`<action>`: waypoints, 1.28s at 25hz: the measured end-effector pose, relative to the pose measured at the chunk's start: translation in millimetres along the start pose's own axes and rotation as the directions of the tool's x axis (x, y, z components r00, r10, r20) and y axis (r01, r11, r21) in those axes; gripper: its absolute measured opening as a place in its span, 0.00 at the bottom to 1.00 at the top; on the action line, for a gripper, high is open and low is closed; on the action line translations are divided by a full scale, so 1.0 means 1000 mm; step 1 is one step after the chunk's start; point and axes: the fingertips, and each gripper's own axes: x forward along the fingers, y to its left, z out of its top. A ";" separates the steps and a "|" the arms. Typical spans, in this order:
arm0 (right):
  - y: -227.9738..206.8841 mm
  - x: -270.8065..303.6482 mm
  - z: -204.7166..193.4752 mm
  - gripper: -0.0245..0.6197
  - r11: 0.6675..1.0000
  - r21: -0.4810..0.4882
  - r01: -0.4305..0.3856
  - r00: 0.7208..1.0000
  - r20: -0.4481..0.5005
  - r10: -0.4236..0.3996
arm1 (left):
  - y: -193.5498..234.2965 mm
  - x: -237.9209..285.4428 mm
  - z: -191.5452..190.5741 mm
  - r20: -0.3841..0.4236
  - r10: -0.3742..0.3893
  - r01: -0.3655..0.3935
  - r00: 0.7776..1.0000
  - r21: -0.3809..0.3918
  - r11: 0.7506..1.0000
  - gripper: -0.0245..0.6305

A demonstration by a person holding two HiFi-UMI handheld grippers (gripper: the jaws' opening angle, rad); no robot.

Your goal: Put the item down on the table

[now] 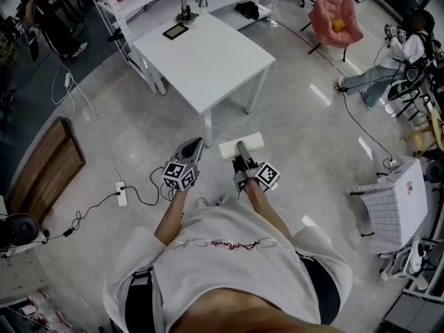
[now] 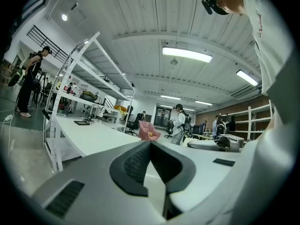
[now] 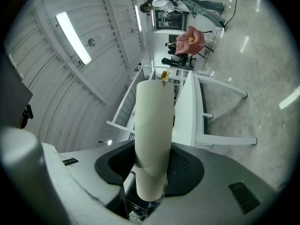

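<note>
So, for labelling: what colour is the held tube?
Plain cream cardboard tube; best in right gripper view.

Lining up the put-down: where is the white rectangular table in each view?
Head view: white rectangular table, upper centre.
Left gripper view: left of centre, beyond the jaws.
Right gripper view: right of centre, turned on edge, behind the cream cylinder.
Shared landmark: the pink padded chair, visible in all three.

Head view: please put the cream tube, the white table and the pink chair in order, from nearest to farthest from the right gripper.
1. cream tube: clamped between the jaws of the right gripper.
2. white table: just ahead, slightly to the left.
3. pink chair: far ahead on the right, beyond the table.
</note>
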 end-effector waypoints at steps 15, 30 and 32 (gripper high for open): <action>-0.023 0.007 0.018 0.33 0.999 -0.029 0.026 0.998 -0.062 -0.028 | 0.000 0.024 -0.007 -0.006 0.041 -0.042 0.999 -0.010 0.999 0.07; -0.040 0.075 0.039 0.33 1.000 -0.007 0.003 0.997 -0.078 -0.004 | 0.040 0.073 -0.006 0.010 0.048 -0.048 0.999 -0.022 0.999 0.06; -0.047 0.087 0.044 0.33 1.000 -0.005 0.003 0.997 -0.078 -0.003 | 0.051 0.083 -0.006 0.011 0.048 -0.048 0.999 -0.023 0.999 0.06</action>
